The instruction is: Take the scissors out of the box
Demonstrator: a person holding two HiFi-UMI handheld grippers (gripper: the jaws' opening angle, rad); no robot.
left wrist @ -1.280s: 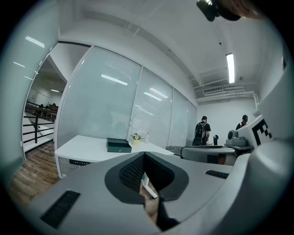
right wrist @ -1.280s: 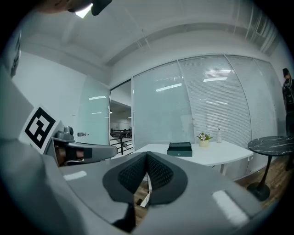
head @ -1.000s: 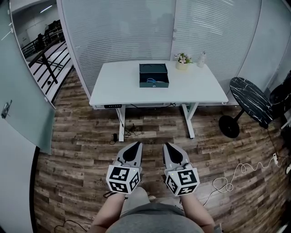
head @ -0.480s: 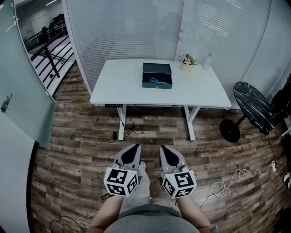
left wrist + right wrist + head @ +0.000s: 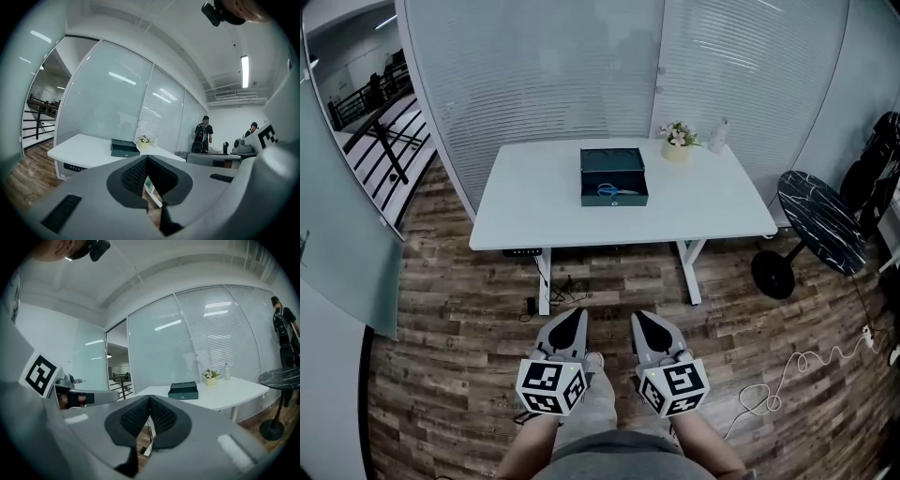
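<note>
Both tools are held low near the body, well apart from the table [image 5: 534, 202]. The left gripper [image 5: 571, 317] and the right gripper [image 5: 646, 318] are each seen with jaws brought together at the tips and nothing caught between them (only floor shows through the slit below the pads). The box [image 5: 614, 159] stands open on the table at 12 o'clock from the grippers, and the scissors [image 5: 612, 190] lie inside it, by its near wall.

Most of the risk is judged to lie in the approach. A cable [image 5: 787, 370] is looped on the floor at 4 o'clock of the right gripper and could be snagged by a foot. If the jaws are not parted before the box is reached, the scissors may be pushed about rather than gripped. The box could also be dragged or tipped if the scissors are lifted against its wall.

The scissors' orientation is too small to be made out, and in both gripper views only the box's outer side is shown, its contents hidden
</note>
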